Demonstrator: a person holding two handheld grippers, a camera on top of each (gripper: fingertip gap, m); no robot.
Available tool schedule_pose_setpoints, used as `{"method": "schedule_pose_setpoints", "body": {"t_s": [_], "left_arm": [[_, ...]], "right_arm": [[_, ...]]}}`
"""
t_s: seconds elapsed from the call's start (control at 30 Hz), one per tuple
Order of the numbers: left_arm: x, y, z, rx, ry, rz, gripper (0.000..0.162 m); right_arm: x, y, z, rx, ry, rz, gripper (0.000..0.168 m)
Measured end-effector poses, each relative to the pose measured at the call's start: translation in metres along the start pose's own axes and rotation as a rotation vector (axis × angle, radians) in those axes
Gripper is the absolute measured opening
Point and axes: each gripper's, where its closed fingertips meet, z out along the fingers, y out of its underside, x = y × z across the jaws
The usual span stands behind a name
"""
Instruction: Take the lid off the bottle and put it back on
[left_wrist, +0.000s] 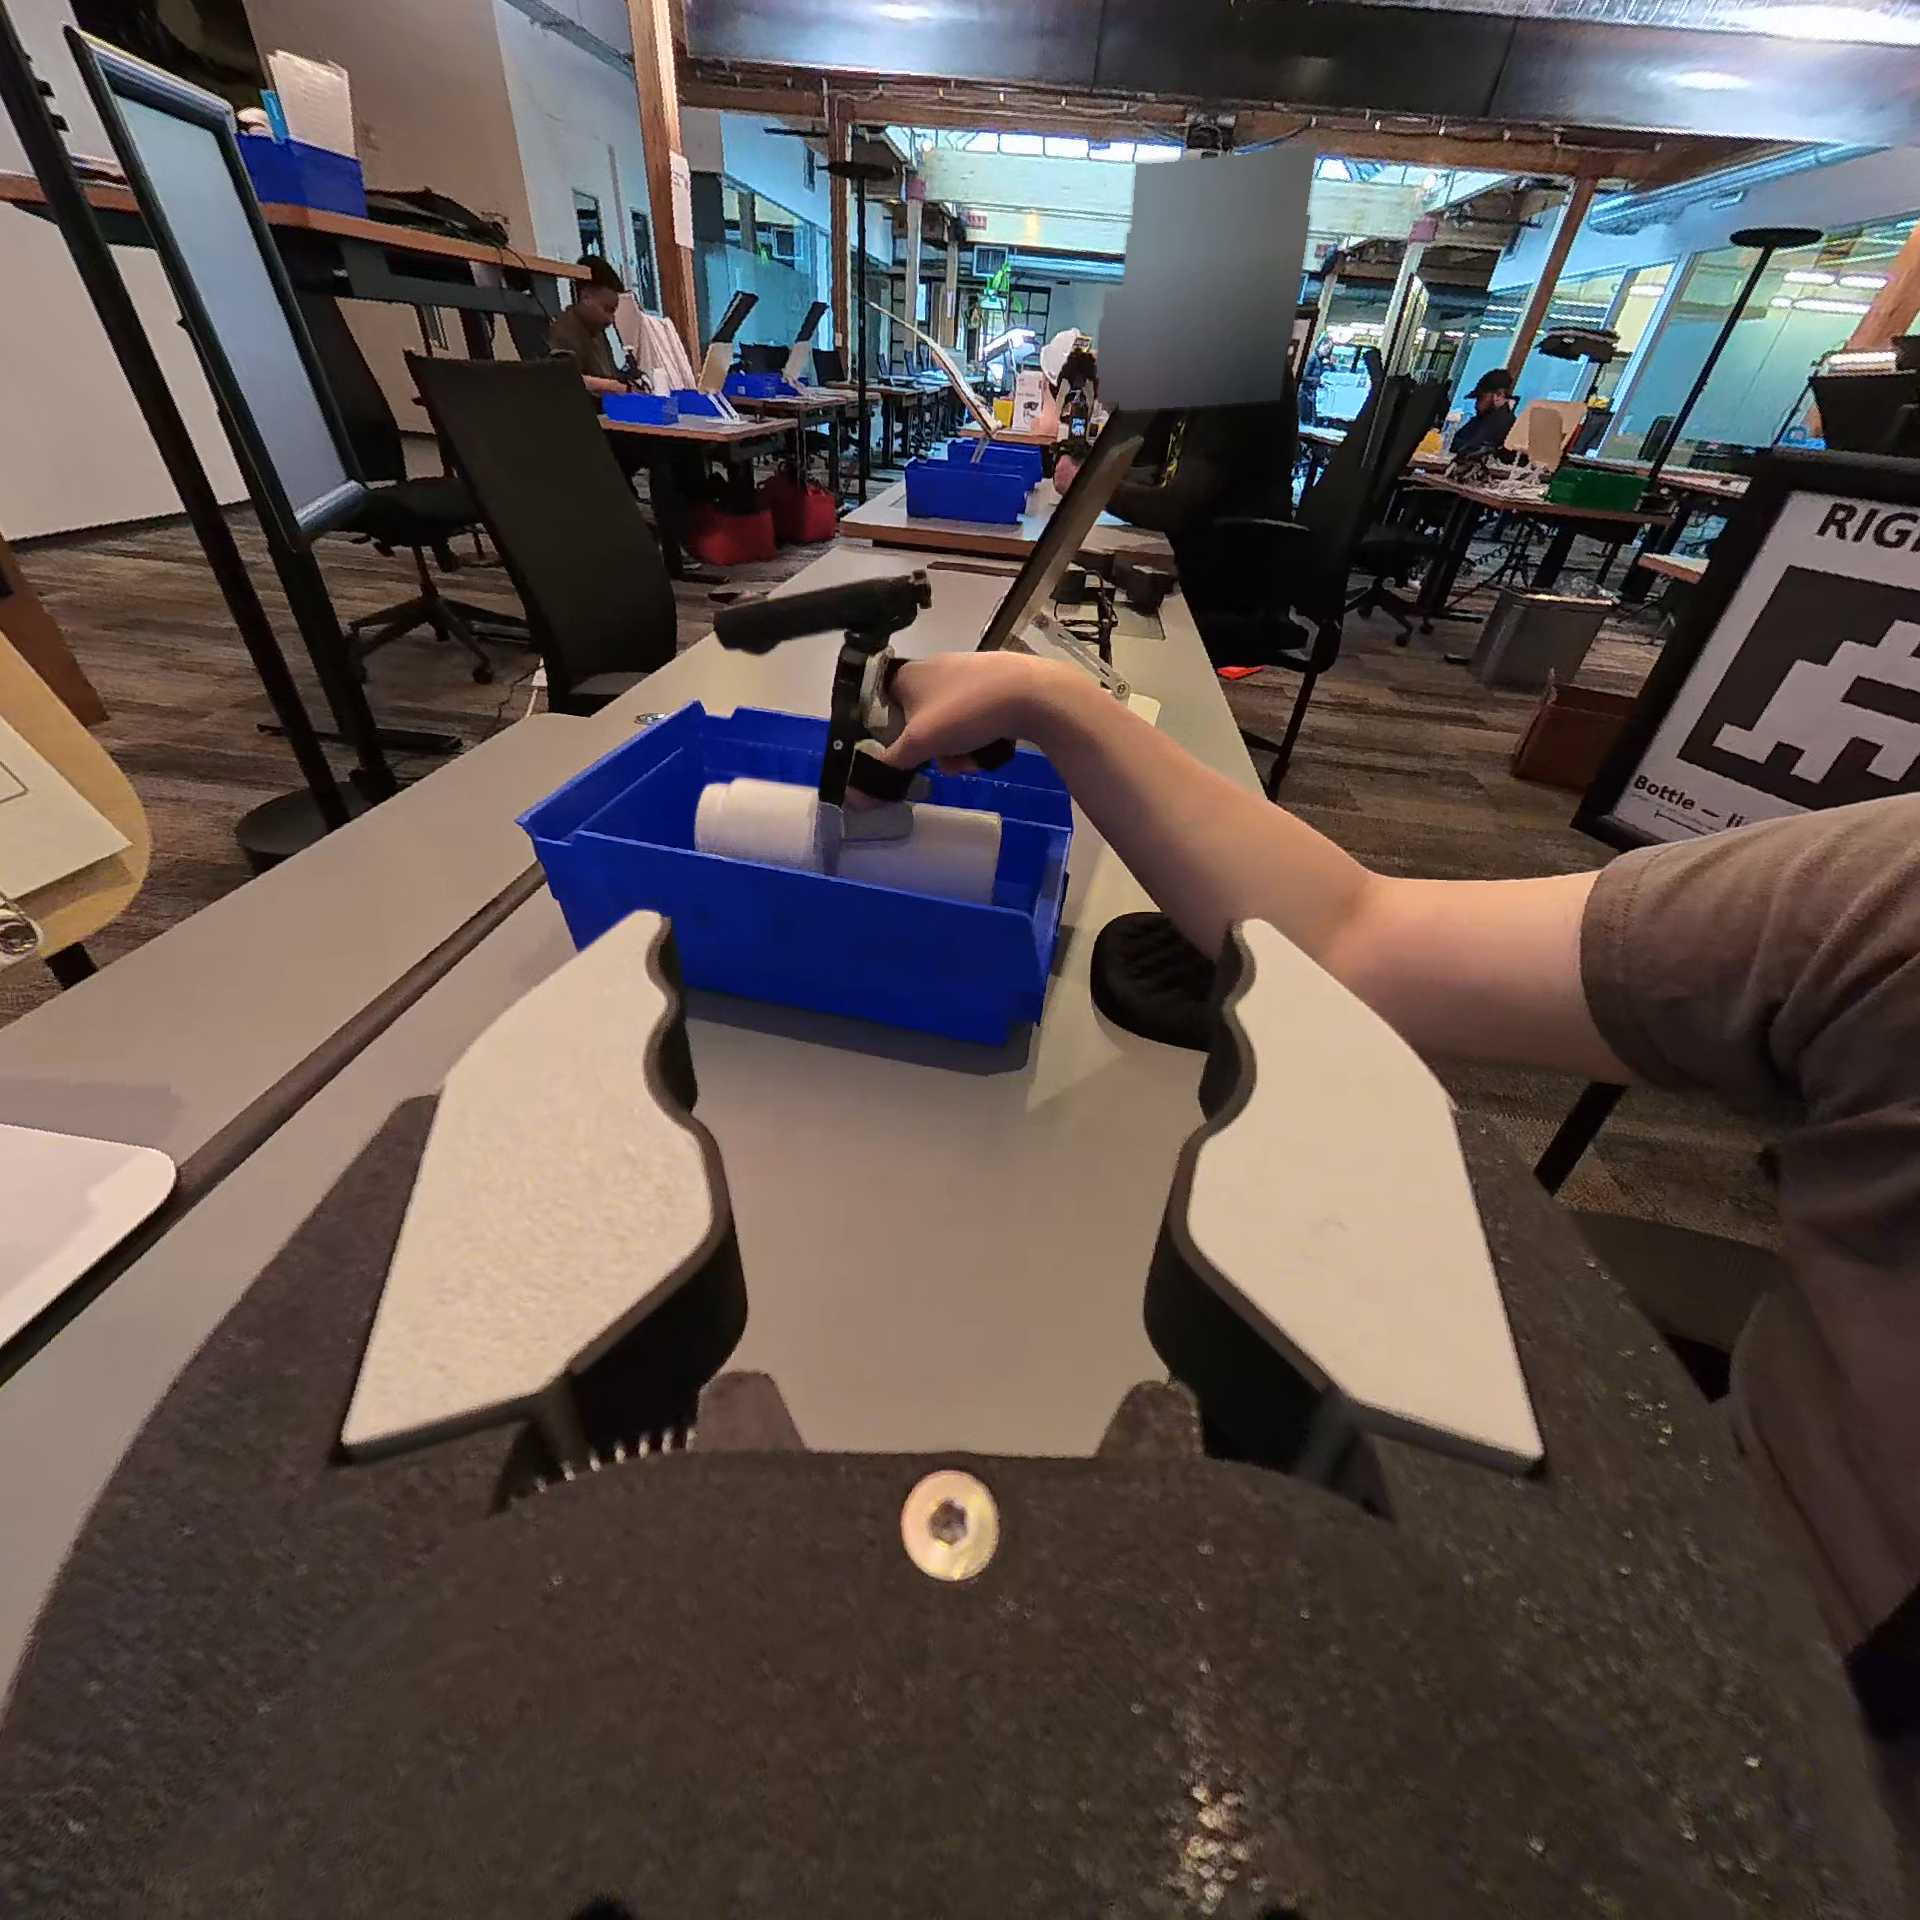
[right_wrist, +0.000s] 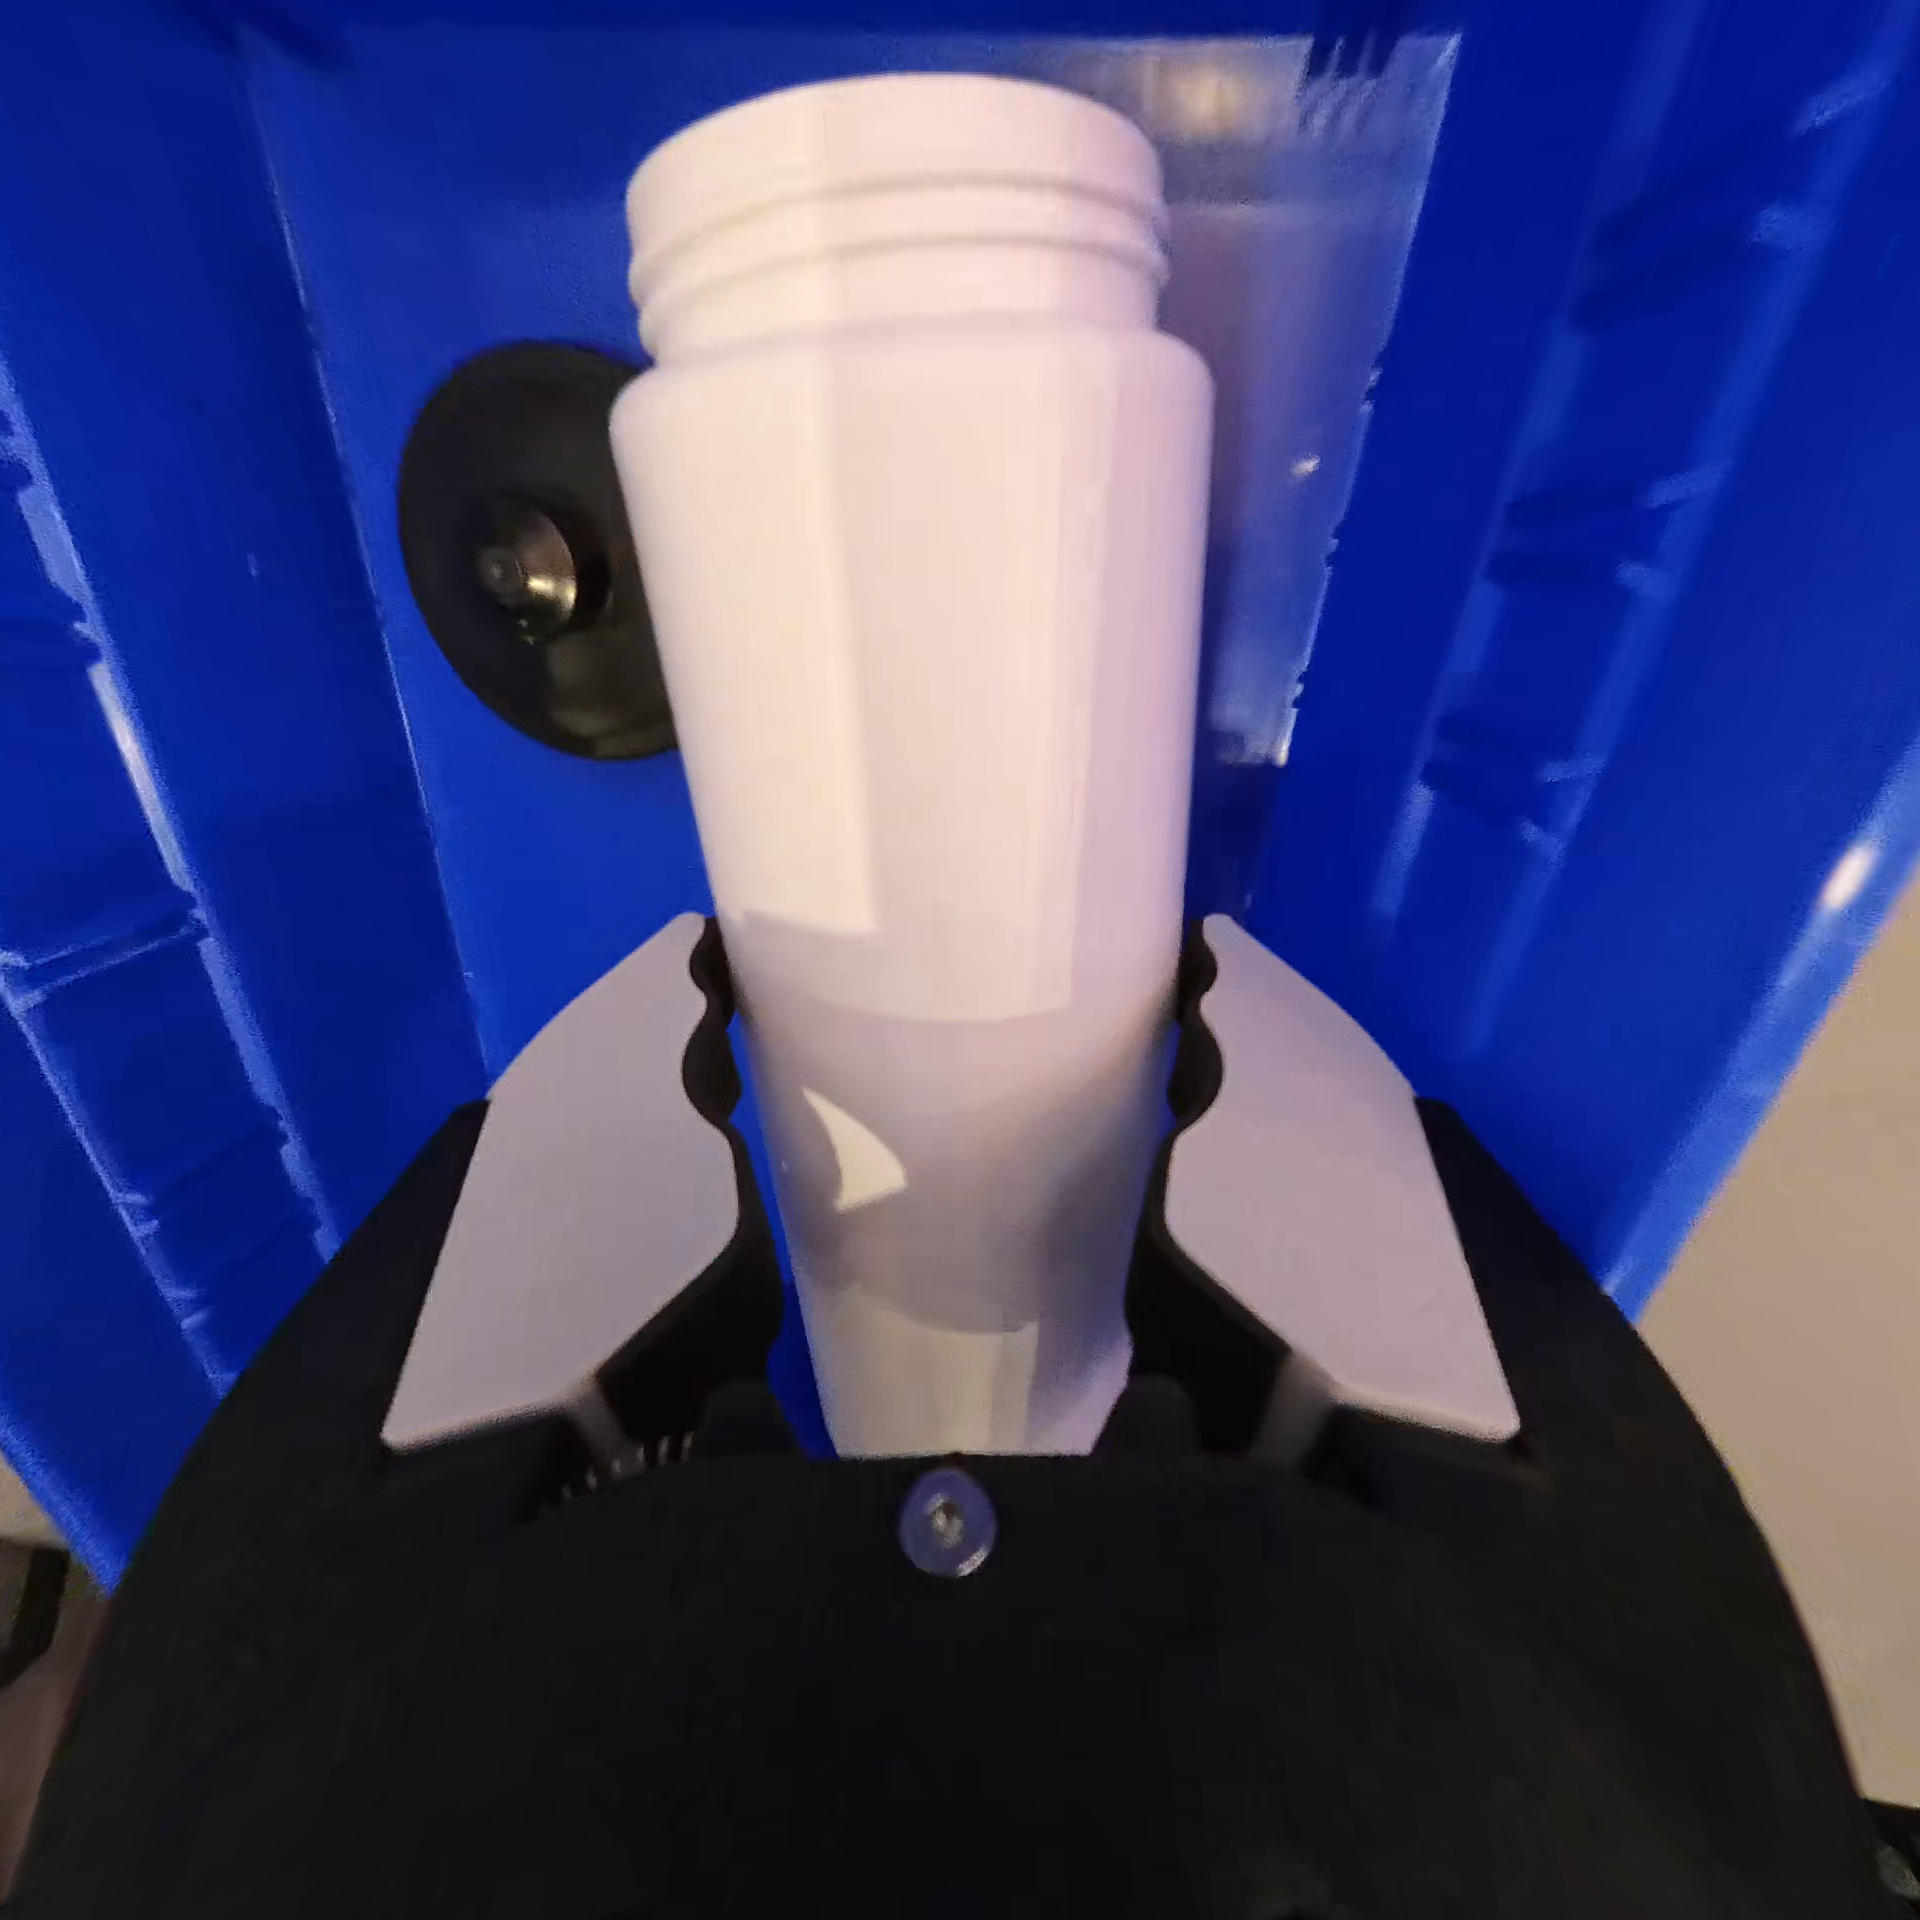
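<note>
My right gripper (right_wrist: 951, 1049) is clamped around the white bottle (right_wrist: 914, 665), which lies inside the blue bin (left_wrist: 831, 935); its threaded neck is bare. My left gripper (left_wrist: 951, 1049) hangs released over the grey table (left_wrist: 935, 1247), holding nothing. A black disc (left_wrist: 1153, 982) sits just beside the bin; it may be the lid, though I can't confirm that. The grip sits near the bottle's base, so I judge the smooth body could pivot or slip, or catch the bin wall as I lift.
</note>
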Motion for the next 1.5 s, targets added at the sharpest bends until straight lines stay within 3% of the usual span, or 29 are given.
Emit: {"method": "schedule_pose_setpoints", "body": {"t_s": [0.2, 0.33, 0.43, 0.5, 0.6, 0.77, 0.9, 1.1, 1.33, 1.5], "left_arm": [[0.0, -0.001, -0.001, -0.003, 0.0, -0.003, 0.097], [-0.009, -0.017, -0.019, 0.015, -0.058, 0.033, 0.097], [-0.038, -0.034, -0.054, -0.016, -0.279, 0.115, 0.094], [-0.062, -0.041, -0.09, -0.088, -0.483, 0.167, 0.092], [-0.098, -0.041, -0.158, -0.238, -0.827, 0.204, 0.088], [-0.128, -0.004, -0.264, -0.453, -1.177, -0.083, 0.081], [-0.144, 0.031, -0.336, -0.643, -1.43, -0.203, 0.08], [-0.157, 0.097, -0.378, -0.779, -1.43, -0.542, 0.07], [-0.157, 0.148, -0.422, -0.956, -1.495, -0.732, 0.067], [-0.148, 0.191, -0.428, -1.011, -1.407, -0.963, 0.059]], "right_arm": [[0.0, -0.006, -0.011, 0.036, 0.071, -0.043, 0.082], [-0.015, -0.033, -0.079, 0.341, 0.159, -0.161, 0.086], [-0.017, -0.048, -0.143, 0.662, 0.264, -0.237, 0.085], [0.0, -0.045, -0.161, 0.748, 0.375, -0.269, 0.084], [0.039, -0.028, -0.133, 0.561, 0.397, -0.207, 0.084], [0.068, -0.006, -0.067, 0.29, 0.205, -0.079, 0.07], [0.076, 0.006, -0.04, 0.163, 0.165, -0.039, 0.054], [0.059, 0.02, -0.016, 0.024, 0.017, -0.038, 0.009], [0.055, 0.023, -0.016, 0.005, 0.0, -0.026, 0.008], [0.051, 0.025, -0.015, -0.015, 0.008, -0.033, 0.008]]}}
